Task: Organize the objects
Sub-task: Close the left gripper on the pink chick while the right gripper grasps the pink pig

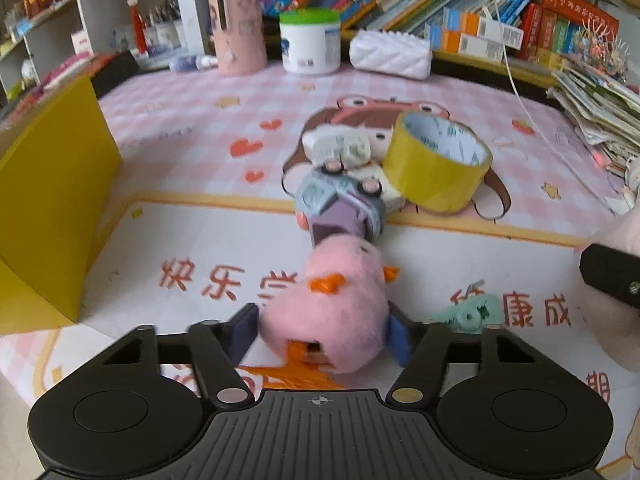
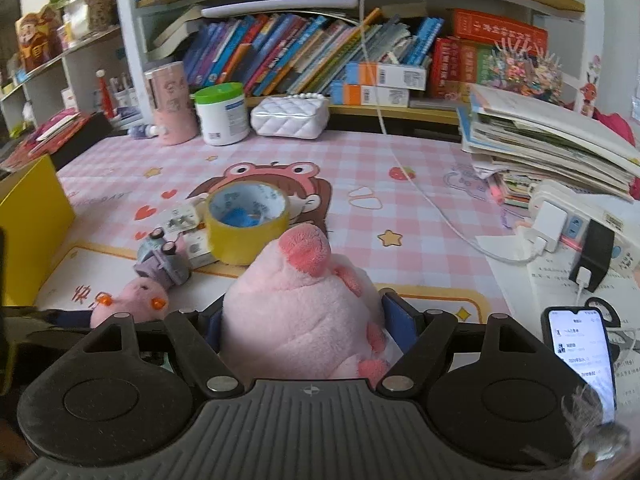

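Desk mat (image 1: 192,120): pink-and-white check, red hearts, yellow stars, red characters on a white panel. Tape roll (image 1: 436,164): yellow outside, white printed core, at 1 o'clock of the small pink plush (image 1: 340,304) with orange feet. Bin (image 1: 52,200) yellow; large plush (image 2: 296,312) pale pink, darker snout.

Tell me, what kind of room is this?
Most likely a child's study desk at home: a pink checked cartoon desk mat, shelves packed with children's books, and soft toys, a small pink plush in the left gripper and a larger pink plush in the right gripper.
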`<action>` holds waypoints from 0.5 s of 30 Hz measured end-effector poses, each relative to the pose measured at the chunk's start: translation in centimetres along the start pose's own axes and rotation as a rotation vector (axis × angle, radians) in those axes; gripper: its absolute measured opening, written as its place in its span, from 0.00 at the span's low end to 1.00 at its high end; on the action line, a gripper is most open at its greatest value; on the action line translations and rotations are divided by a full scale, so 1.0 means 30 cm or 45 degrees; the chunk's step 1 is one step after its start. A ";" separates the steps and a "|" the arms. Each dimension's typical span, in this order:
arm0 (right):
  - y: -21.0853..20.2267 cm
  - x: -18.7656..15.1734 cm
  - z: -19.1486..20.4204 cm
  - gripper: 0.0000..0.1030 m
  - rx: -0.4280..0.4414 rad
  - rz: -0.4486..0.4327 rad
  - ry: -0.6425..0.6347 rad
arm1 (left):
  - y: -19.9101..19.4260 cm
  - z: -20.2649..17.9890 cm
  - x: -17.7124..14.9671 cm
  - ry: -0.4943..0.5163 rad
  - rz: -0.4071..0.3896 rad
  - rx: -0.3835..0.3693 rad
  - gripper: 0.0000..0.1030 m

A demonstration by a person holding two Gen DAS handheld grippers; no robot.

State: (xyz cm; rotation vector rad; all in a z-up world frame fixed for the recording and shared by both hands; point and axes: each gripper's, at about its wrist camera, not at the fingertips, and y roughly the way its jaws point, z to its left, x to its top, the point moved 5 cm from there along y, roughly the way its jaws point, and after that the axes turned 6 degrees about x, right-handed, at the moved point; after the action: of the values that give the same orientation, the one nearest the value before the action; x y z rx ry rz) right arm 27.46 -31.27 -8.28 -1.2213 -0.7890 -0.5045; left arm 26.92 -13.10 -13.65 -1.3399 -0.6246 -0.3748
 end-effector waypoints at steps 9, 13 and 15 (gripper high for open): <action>-0.007 0.004 0.059 0.73 -0.006 -0.006 0.006 | -0.131 0.118 0.021 -0.158 -0.154 -0.085 0.57; -0.019 -0.004 0.128 0.73 -0.013 -0.002 0.022 | -0.222 0.210 0.028 -0.212 -0.235 -0.130 0.57; -0.029 -0.011 0.176 0.73 -0.008 -0.009 0.019 | -0.257 0.258 0.024 -0.220 -0.272 -0.142 0.57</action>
State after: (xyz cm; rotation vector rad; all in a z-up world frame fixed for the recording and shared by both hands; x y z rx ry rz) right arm 25.23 -26.50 -7.27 -1.2197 -0.7800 -0.5216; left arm 21.37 -7.09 -6.38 -1.4257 -0.9060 -0.4752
